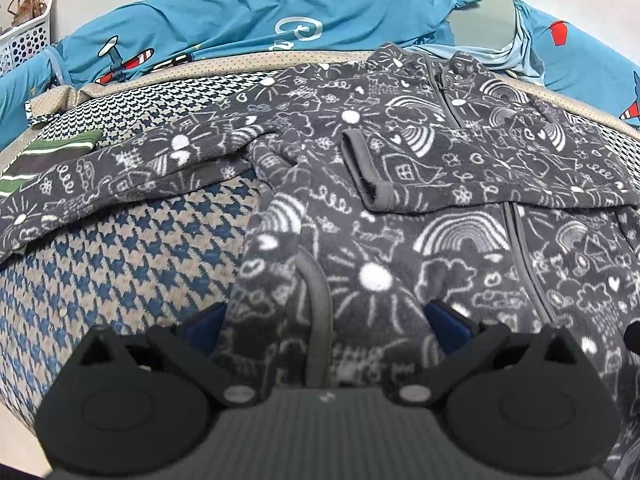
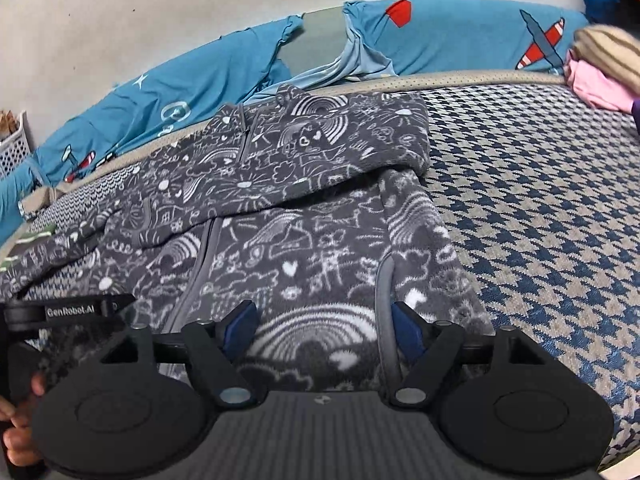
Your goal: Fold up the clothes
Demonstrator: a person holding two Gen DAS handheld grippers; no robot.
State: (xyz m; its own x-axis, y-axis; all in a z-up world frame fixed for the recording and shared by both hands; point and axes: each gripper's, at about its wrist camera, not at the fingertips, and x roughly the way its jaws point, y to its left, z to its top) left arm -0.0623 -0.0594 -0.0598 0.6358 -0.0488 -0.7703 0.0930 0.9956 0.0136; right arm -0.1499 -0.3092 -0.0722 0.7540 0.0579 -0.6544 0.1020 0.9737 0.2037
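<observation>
Hovering wide-open over fleece jacket (image 2: 304,248): right claw (image 2: 320,330), empty.

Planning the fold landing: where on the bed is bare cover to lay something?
Bare houndstooth cover right of the grey fleece, up to the pink and striped pile. Smaller patch under the spread sleeve. Crowded in the middle and by the green striped garment.

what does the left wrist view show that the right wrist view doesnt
Only the left wrist view: the left sleeve stretched out sideways, the cuff of the folded-in right sleeve, and the left gripper, open over the hem.

Only the right wrist view: pink clothes with a striped knit on top, and the right gripper, open.

Both: the grey doodle-print fleece jacket on the houndstooth cover, with blue airplane bedding behind.
</observation>
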